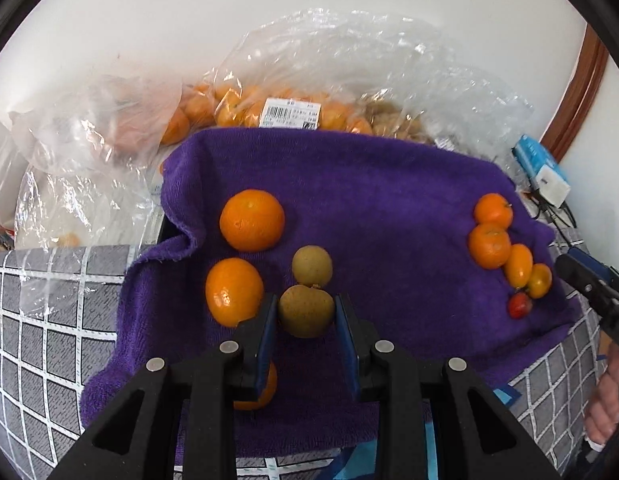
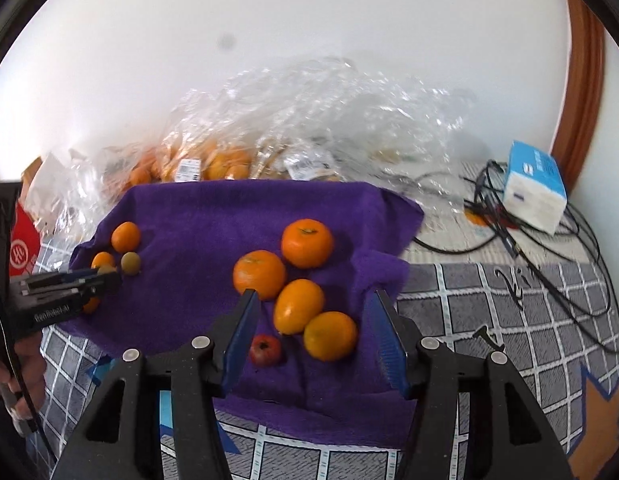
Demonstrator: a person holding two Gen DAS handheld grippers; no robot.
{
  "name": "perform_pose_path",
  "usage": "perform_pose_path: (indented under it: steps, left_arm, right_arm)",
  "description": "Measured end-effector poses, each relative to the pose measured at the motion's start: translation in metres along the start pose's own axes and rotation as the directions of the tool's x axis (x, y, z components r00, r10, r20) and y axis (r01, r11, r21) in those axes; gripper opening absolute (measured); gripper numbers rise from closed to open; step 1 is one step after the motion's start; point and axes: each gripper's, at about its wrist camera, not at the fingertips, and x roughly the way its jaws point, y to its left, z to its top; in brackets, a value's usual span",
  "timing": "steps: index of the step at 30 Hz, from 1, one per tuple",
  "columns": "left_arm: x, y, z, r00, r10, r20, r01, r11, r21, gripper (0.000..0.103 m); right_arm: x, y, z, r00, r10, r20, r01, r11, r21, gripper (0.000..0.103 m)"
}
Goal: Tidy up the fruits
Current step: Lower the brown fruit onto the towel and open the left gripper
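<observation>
I have the left hand-held gripper [image 1: 306, 312] clenched on a brownish-green fruit [image 1: 306, 311], its blue pads pressing both sides. It sits low over the purple towel [image 1: 389, 200], touching a second brownish-green fruit [image 1: 312, 266] just behind it. Two large oranges [image 1: 252, 219] lie beside them toward the towel's left edge, and a third is partly hidden under my left finger. So I judge the step in hand is setting this fruit down with its like, in the left group.

My right hand-held gripper [image 2: 313, 332] is released, nothing between the pads. It hangs above the cluster at the towel's right edge: four oranges [image 2: 259, 274] touching in a line and a small red fruit [image 2: 265, 350] nearest me.

Next I would lower the held fruit until it rests, then let go gently. Round fruit rolls, and the towel is rumpled at its left edge, so I expect a nudge could scatter its neighbours.

Behind the towel, against the wall, lie clear plastic bags [image 1: 309, 80] holding more oranges. A blue and white box [image 2: 535, 186] and tangled cables [image 2: 509, 236] sit at the far right, well apart
</observation>
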Motion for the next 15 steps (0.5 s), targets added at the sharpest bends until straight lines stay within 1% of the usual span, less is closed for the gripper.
perform_pose_path:
  steps: [2,6,8,11,15]
  left_arm:
    - [0.0,-0.001,-0.001,1.0,0.013,0.007,-0.013,1.0,0.005,0.028]
    - [0.0,-0.002,0.0,1.0,0.022,0.002,-0.022,1.0,0.008,0.028]
    - [-0.005,-0.002,-0.001,1.0,0.026,0.001,-0.026,1.0,0.01,0.03]
    - [-0.018,-0.002,-0.004,0.999,0.031,0.021,-0.031,1.0,0.003,0.035]
    - [-0.043,-0.001,-0.011,0.998,0.031,0.056,-0.031,1.0,0.003,0.047]
  right_arm:
    - [0.002,-0.001,-0.001,1.0,0.005,-0.005,-0.005,1.0,0.003,0.057]
    - [0.002,0.001,-0.003,1.0,-0.018,-0.016,0.018,1.0,-0.008,0.057]
    - [-0.002,0.001,-0.004,1.0,-0.01,-0.015,0.01,1.0,-0.001,0.057]
    - [-0.011,0.003,-0.005,1.0,-0.018,-0.011,0.018,1.0,0.006,0.056]
    - [-0.032,0.008,-0.006,1.0,-0.02,0.002,0.02,0.999,0.028,0.056]
